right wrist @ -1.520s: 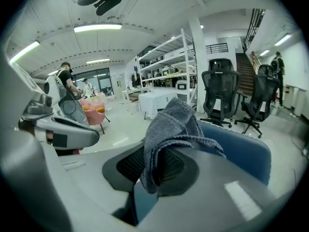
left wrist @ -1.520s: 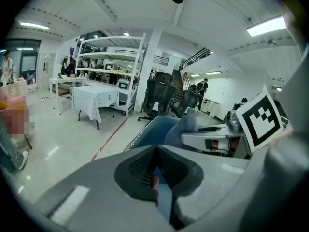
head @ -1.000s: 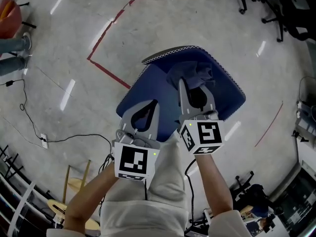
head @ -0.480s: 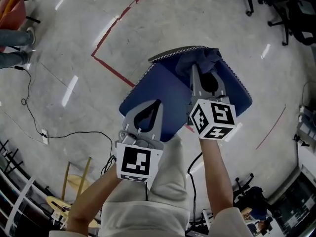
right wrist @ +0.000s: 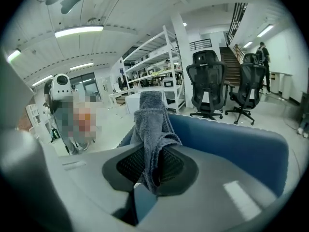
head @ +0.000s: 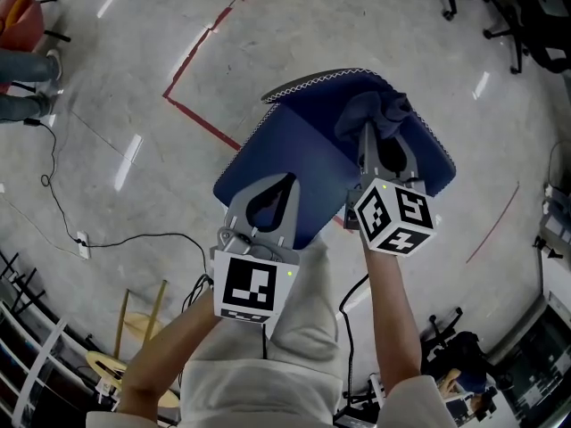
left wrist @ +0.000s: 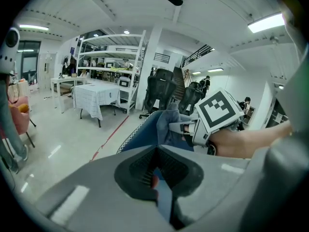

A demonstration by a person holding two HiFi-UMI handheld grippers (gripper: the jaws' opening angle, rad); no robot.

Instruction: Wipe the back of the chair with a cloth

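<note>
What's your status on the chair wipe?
Right claw shut on cloth, at top edge of chair back. Left claw shut, empty. Nothing blocking.

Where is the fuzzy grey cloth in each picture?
Head view: the grey-blue towelling cloth is upper right of centre, pinched in the right tongs, near the chair's top edge.
Left gripper view: middle of the picture, bunched just left of the right tongs.
Right gripper view: dead centre, sticking up from between the jaws.
Shared landmark: the blue fabric chair back with its white stitched edge.
</note>
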